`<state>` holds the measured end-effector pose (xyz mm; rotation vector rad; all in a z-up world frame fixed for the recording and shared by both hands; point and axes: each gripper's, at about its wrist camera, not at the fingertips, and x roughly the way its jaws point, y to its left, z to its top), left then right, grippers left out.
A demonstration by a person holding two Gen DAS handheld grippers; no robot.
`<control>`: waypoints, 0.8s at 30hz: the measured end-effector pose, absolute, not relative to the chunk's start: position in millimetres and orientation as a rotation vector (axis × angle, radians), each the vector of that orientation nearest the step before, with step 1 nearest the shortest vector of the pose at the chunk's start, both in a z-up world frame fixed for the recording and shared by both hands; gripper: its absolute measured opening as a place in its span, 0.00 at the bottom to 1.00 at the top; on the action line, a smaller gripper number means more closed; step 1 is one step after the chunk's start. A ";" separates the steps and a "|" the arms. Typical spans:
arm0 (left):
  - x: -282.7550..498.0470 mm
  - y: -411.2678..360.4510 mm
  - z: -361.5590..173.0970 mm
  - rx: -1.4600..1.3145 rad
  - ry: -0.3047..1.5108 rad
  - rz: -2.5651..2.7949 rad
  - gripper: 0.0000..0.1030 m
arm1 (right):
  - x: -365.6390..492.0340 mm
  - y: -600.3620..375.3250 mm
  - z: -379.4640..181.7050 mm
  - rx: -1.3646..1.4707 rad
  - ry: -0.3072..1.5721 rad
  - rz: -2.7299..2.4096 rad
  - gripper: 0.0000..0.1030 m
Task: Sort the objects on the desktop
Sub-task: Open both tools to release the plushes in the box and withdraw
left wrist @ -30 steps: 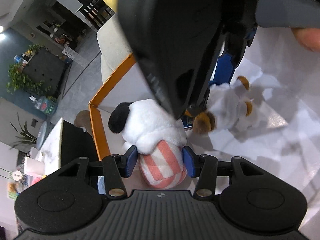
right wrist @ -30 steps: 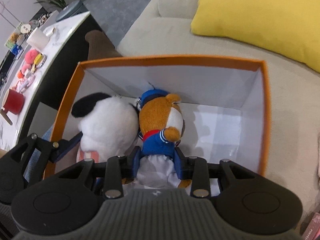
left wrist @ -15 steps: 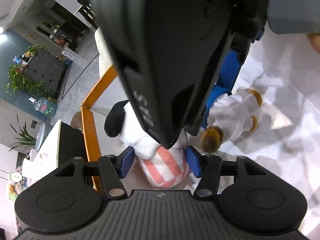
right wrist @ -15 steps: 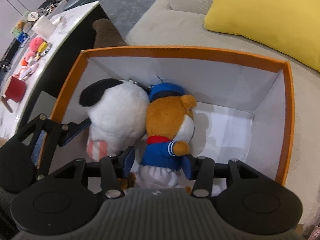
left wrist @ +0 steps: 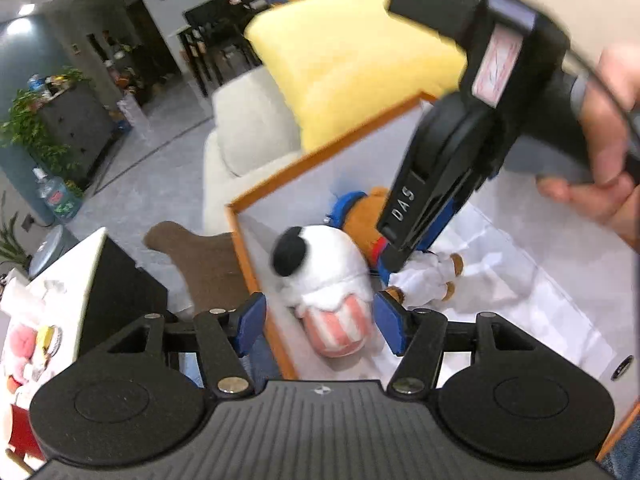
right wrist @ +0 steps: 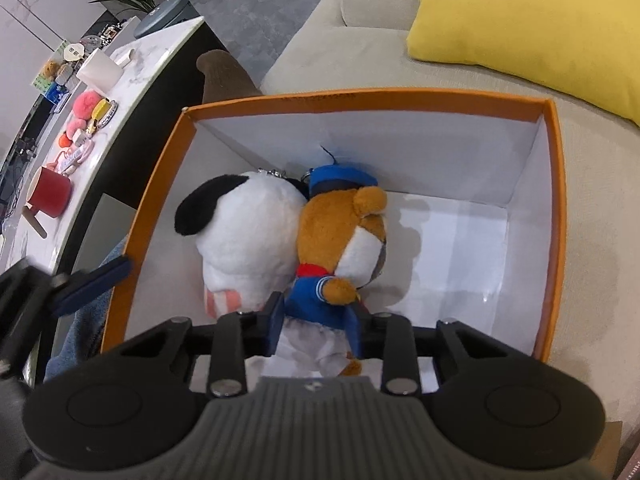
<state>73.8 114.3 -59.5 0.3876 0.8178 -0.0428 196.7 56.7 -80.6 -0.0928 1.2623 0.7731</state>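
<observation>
A white plush dog with a black ear and pink striped bottom lies inside the orange box. Beside it lies a brown plush bear in a blue sailor outfit. My left gripper is open, its pads spread wide either side of the dog's striped bottom without touching it. My right gripper has its pads either side of the bear's lower body, slightly apart from it; it also shows in the left wrist view.
The box sits on a beige sofa with a yellow cushion. At left, a white marble table holds a red mug, a white cup and small toys. A brown object lies between table and box.
Both grippers have opened and pulled back up from the box. The dog and bear now lie released on the box floor. The right gripper has lifted out of the left view's centre.
</observation>
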 end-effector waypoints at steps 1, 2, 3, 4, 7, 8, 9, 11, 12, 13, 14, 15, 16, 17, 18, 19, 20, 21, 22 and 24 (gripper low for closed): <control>69.7 117.2 -56.6 0.380 0.812 -0.033 0.68 | 197.8 56.8 -82.1 -0.085 1.260 0.771 0.31; 66.6 119.1 -53.4 0.365 0.811 -0.030 0.68 | 198.2 57.6 -83.3 -0.077 1.261 0.767 0.31; 62.3 118.3 -50.7 0.349 0.817 -0.030 0.68 | 198.2 58.7 -85.2 -0.072 1.264 0.769 0.31; 60.1 120.1 -48.6 0.334 0.826 -0.027 0.68 | 197.5 60.8 -87.2 -0.073 1.264 0.772 0.31; 56.7 128.6 -46.3 0.283 0.862 -0.011 0.67 | 194.7 63.3 -89.8 -0.080 1.256 0.770 0.32; 60.2 134.6 -47.0 0.249 0.880 -0.010 0.61 | 193.2 63.2 -88.4 -0.085 1.248 0.771 0.33; 60.7 137.0 -45.2 0.222 0.893 -0.012 0.57 | 191.7 63.0 -86.6 -0.093 1.238 0.774 0.36; 57.6 143.2 -47.5 0.175 0.906 -0.020 0.53 | 186.0 62.8 -81.3 -0.121 1.207 0.787 0.49; 55.8 147.3 -49.2 0.160 0.907 -0.022 0.47 | 181.8 63.3 -78.2 -0.141 1.189 0.804 0.63; 53.3 151.5 -51.4 0.146 0.909 -0.024 0.41 | 176.0 64.7 -75.2 -0.169 1.166 0.824 0.71; 50.4 151.9 -52.1 0.134 0.914 -0.025 0.38 | 170.3 66.3 -73.3 -0.198 1.148 0.839 0.73; 50.1 152.9 -53.4 0.119 0.920 -0.033 0.34 | 163.3 69.4 -72.5 -0.242 1.129 0.855 0.75; 49.5 153.5 -54.6 0.104 0.925 -0.040 0.31 | 158.1 72.9 -72.9 -0.278 1.118 0.864 0.75; 49.1 154.4 -56.3 0.091 0.930 -0.048 0.27 | 151.8 77.5 -74.4 -0.324 1.103 0.871 0.75; 49.1 154.9 -57.6 0.079 0.937 -0.057 0.21 | 147.4 81.3 -76.5 -0.356 1.093 0.876 0.75; 48.6 155.7 -58.4 0.065 0.942 -0.067 0.19 | 143.8 85.6 -79.6 -0.389 1.089 0.881 0.76; 48.5 156.0 -59.2 0.059 0.943 -0.068 0.18 | 142.0 88.7 -83.2 -0.412 1.090 0.883 0.79; 47.4 156.0 -59.3 0.061 0.941 -0.069 0.17 | 140.4 90.5 -87.3 -0.435 1.089 0.884 0.80; 45.4 155.6 -58.5 0.061 0.940 -0.070 0.16 | 139.7 92.8 -90.3 -0.449 1.086 0.881 0.80; 44.4 155.3 -57.2 0.056 0.940 -0.074 0.16 | 141.5 99.1 -94.9 -0.457 1.085 0.866 0.78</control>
